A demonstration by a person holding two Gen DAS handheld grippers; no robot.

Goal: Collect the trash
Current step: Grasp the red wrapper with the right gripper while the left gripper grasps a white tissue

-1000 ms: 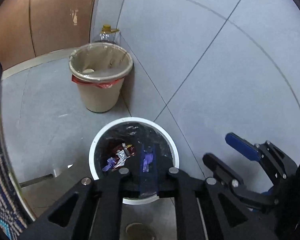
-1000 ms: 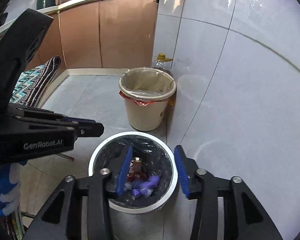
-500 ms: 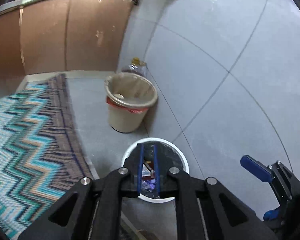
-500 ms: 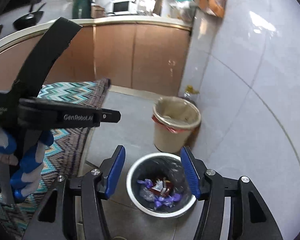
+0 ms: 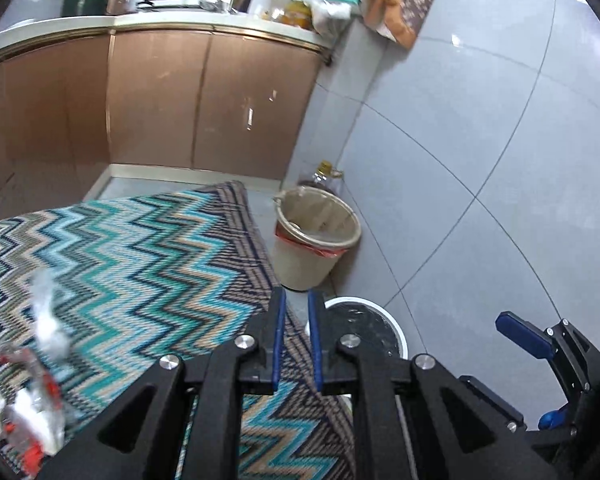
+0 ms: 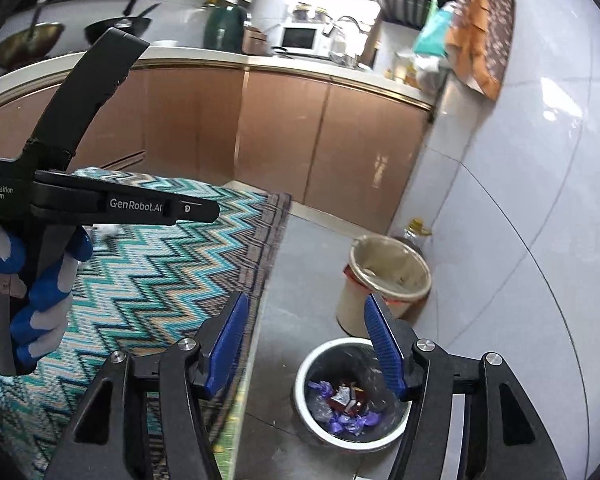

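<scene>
A white-rimmed bin (image 6: 314, 364) with a black liner stands on the floor and holds purple and red wrappers (image 6: 346, 406). Its rim also shows in the left wrist view (image 5: 380, 312). Crumpled white and red wrappers (image 5: 32, 420) lie on the zigzag cloth (image 5: 140, 264) at the lower left. My left gripper (image 5: 296, 344) is empty, its jaws a narrow gap apart, above the cloth's right edge. My right gripper (image 6: 312, 344) is wide open and empty, above and left of the bin.
A beige bin (image 5: 316, 240) with a red bag edge stands by the tiled wall, an oil bottle (image 5: 326, 174) behind it. Brown cabinets (image 5: 204, 100) run along the back. The gloved hand (image 6: 32, 312) holding the left gripper shows in the right wrist view.
Both grippers rose and drew back from the white-rimmed bin toward the cloth. The left jaws, shut a second ago, now stand slightly apart. The wrappers on the cloth came into view.
</scene>
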